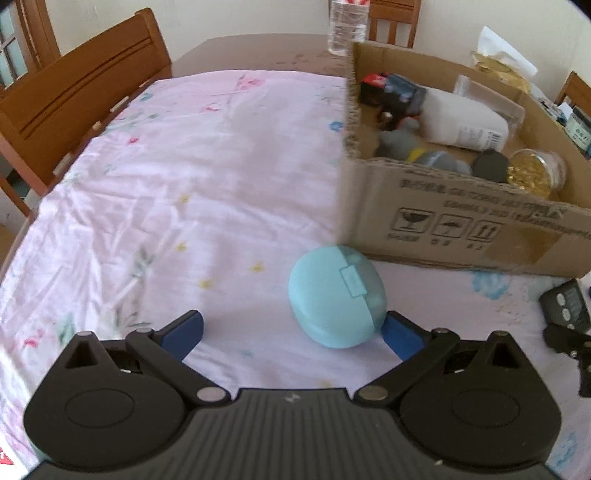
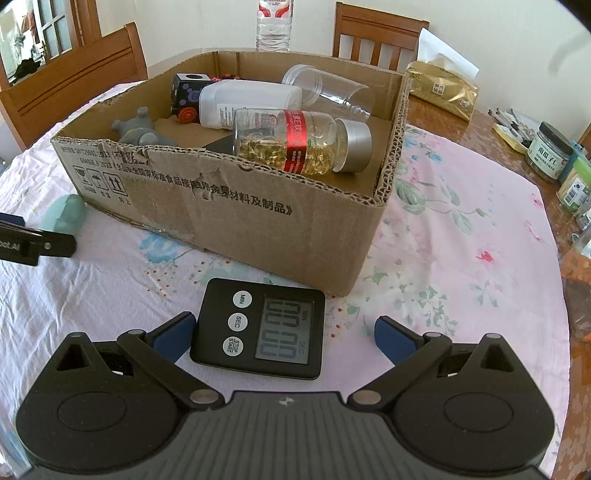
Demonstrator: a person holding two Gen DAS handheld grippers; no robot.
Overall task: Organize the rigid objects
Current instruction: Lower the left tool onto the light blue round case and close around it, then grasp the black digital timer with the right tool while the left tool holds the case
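Note:
A light blue oval case (image 1: 337, 297) lies on the pink cloth just before the cardboard box (image 1: 461, 229). My left gripper (image 1: 293, 334) is open, its right finger beside the case, which sits toward that finger. In the right wrist view a black digital timer (image 2: 260, 328) lies flat on the cloth in front of the box (image 2: 236, 221). My right gripper (image 2: 284, 336) is open with the timer between its fingers, close to the left one. The box holds a capsule bottle (image 2: 303, 142), a white bottle (image 2: 243, 103), a clear cup (image 2: 325, 90), a grey toy (image 2: 142, 131) and a black toy (image 2: 188, 96).
A floral cloth (image 1: 184, 184) covers the wooden table. Wooden chairs (image 1: 74, 96) stand on the left and far side. A water bottle (image 2: 273, 24) stands behind the box. A gold packet (image 2: 441, 90) and jars (image 2: 550, 151) sit on the right edge.

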